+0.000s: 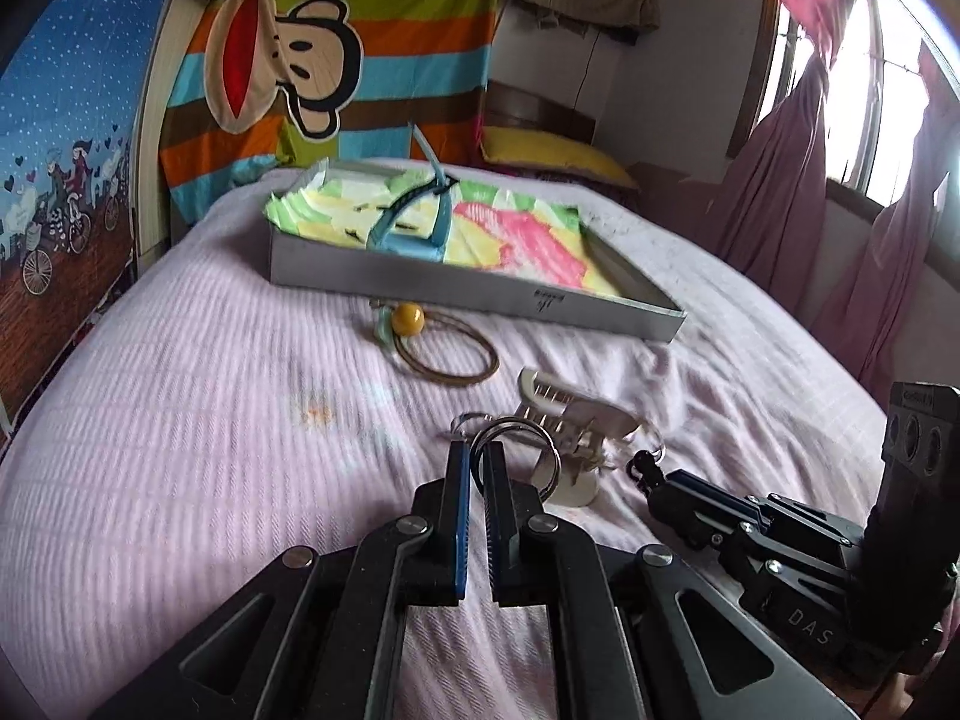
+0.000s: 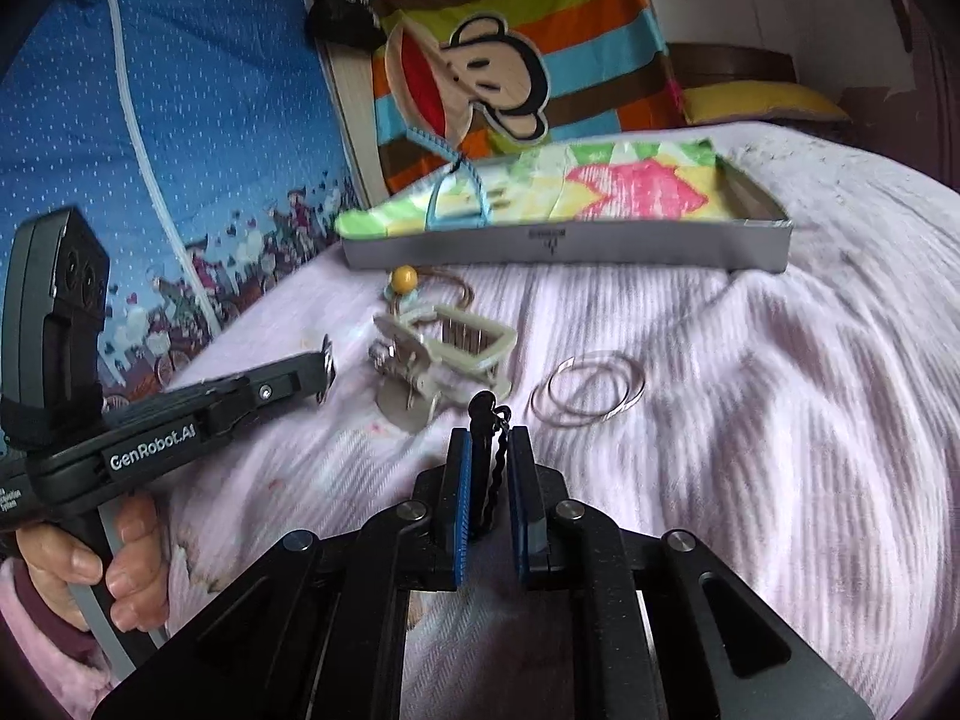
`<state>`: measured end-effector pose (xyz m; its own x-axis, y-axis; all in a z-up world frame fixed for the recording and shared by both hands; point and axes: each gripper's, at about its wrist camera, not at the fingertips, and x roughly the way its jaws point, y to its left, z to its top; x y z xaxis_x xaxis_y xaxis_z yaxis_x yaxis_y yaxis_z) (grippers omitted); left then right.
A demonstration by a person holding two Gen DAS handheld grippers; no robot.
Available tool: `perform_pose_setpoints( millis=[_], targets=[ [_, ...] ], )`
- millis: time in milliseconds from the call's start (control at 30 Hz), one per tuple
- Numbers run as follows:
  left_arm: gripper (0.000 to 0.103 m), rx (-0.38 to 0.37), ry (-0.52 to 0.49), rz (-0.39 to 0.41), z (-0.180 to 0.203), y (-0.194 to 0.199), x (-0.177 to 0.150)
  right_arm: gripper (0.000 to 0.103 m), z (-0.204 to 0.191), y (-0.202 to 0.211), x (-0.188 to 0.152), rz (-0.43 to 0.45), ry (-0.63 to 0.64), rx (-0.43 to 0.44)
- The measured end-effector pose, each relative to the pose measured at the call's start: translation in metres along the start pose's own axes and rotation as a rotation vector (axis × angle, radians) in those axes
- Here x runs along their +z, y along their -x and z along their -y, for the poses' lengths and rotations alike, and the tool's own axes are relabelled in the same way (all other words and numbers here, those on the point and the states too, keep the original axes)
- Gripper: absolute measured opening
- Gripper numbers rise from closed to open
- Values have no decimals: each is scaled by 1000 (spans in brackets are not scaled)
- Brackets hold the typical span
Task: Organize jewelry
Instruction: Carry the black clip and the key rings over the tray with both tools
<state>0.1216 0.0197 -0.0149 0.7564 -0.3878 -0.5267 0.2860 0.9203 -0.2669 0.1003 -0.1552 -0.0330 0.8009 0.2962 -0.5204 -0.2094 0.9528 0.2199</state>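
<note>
- The left gripper (image 1: pixel 474 468) sits at the lower centre of the left wrist view, its jaws drawn narrow around the silver bangles (image 1: pixel 516 438), whose thin rings pass between the blue pads.
- In the right wrist view, however, silver rings lie loose on the bed (image 2: pixel 750 420) at right of centre, while the left gripper's tip points toward the hair clip from the left of the frame. So I cannot tell whether the pads really pinch a bangle.
- The right gripper (image 2: pixel 487 468) fills the lower centre of its own view, jaws narrow and clamped on a black twisted cord (image 2: pixel 498 468) with a small black knob at its top.
- A cream hair clip (image 2: pixel 444 360) with metal teeth lies just above the right gripper in the right wrist view. In the left wrist view it is just right of the bangles.
- A brown cord necklace with a yellow bead (image 1: pixel 408 317) lies in the middle of the left wrist view, between the clip and the tray.
- A shallow grey tray (image 1: pixel 480 291), lined with green, yellow and pink paper, stands in the upper centre of both views and holds a light blue headband (image 1: pixel 441 222).
- A person's hand (image 2: pixel 114 564) grips the left gripper's handle at the lower left of the right wrist view, with a pink fuzzy sleeve below it.
</note>
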Motion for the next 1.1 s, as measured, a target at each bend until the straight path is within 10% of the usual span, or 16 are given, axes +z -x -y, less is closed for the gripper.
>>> perform_pose_setpoints(
  millis=[633, 1100],
  targets=[
    [5, 60, 82, 99, -14, -3, 71, 10, 25, 1, 77, 197, -99, 17],
    [5, 238, 86, -31, -42, -79, 131, 10, 61, -86, 130, 132, -159, 14]
  ],
)
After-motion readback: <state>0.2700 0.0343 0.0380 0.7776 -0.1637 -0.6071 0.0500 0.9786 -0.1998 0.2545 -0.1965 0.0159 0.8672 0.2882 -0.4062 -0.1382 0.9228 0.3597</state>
